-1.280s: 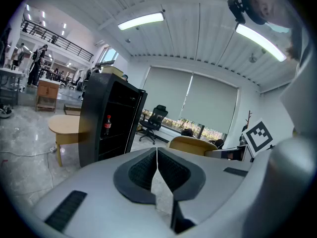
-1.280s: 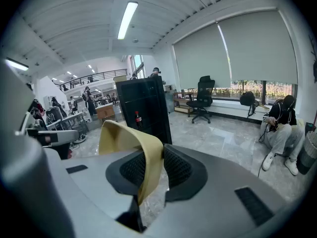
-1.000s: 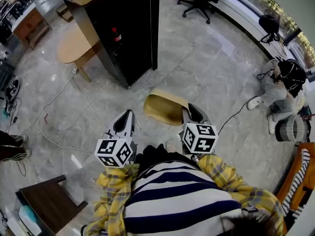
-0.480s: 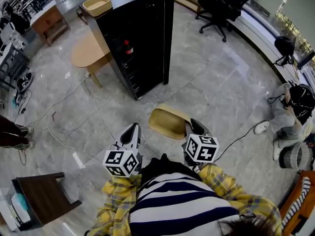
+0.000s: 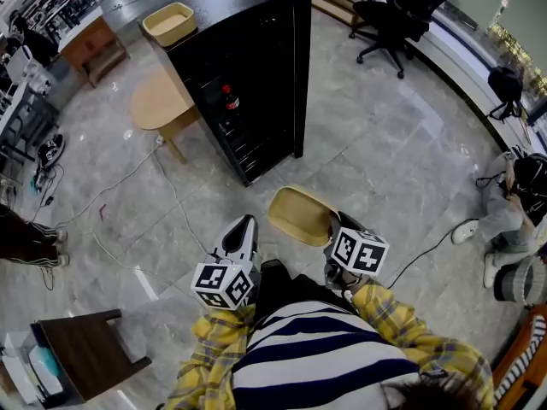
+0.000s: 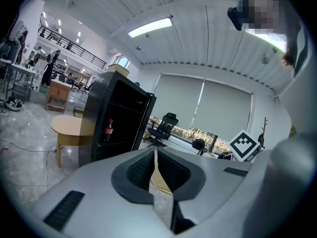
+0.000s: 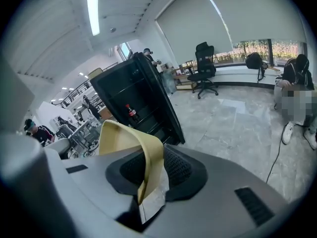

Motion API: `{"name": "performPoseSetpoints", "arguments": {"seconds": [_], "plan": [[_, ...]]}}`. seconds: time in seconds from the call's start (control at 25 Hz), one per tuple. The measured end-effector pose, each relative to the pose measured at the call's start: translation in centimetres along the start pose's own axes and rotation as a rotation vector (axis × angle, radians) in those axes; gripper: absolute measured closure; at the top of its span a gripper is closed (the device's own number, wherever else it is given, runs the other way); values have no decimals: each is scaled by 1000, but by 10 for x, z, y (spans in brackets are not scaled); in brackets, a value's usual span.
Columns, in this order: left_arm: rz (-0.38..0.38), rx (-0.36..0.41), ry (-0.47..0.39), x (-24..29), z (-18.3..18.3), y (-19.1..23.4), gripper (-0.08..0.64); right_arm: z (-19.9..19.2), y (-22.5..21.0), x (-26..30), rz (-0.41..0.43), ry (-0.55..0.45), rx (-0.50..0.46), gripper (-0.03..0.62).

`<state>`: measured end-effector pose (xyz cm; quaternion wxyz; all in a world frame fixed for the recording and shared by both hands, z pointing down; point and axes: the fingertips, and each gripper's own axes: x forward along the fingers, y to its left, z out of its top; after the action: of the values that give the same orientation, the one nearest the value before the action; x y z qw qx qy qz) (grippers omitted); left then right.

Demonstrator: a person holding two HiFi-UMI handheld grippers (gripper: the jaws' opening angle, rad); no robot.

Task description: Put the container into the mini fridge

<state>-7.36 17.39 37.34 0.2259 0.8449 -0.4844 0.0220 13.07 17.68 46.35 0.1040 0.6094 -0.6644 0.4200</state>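
The black mini fridge (image 5: 248,75) stands ahead with its door (image 5: 299,67) swung open and a cola bottle (image 5: 229,99) on a shelf inside. My right gripper (image 5: 335,224) is shut on the rim of a tan container (image 5: 299,215) and holds it tilted above the floor, short of the fridge. In the right gripper view the container's wall (image 7: 130,142) rises between the pads, with the fridge (image 7: 133,95) and the bottle (image 7: 131,114) beyond. To the container's left, my left gripper (image 5: 244,227) is shut and holds nothing; in its own view the pads (image 6: 168,171) meet.
A second tan tray (image 5: 169,22) sits on top of the fridge. A round wooden table (image 5: 158,102) stands at its left side. Cables (image 5: 111,229) trail over the floor at left. An office chair (image 5: 402,11) is at the back right, a seated person (image 5: 521,212) at far right, a dark stool (image 5: 85,348) at lower left.
Both grippers and the container have moved forward toward the fridge, which now lies closer and lower in the head view. The right gripper's hold on the container is unchanged.
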Motion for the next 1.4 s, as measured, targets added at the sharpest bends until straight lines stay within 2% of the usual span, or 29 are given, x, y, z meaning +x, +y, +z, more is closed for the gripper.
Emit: {"name": "performPoseSetpoints", "arguments": {"seconds": [0.4, 0.6, 0.8, 1.04, 1.4], "plan": [[-62, 31, 62, 58, 16, 57, 543, 30, 18, 65, -82, 23, 100, 499], [-98, 54, 110, 79, 18, 86, 543, 33, 24, 97, -117, 41, 189, 499], [-119, 96, 136, 98, 23, 106, 543, 50, 30, 126, -138, 37, 236, 499], [-114, 111, 145, 120, 26, 112, 543, 75, 27, 160, -144, 43, 273, 499], [-16, 124, 143, 172, 28, 129, 543, 102, 22, 238, -115, 130, 353, 499]]}}
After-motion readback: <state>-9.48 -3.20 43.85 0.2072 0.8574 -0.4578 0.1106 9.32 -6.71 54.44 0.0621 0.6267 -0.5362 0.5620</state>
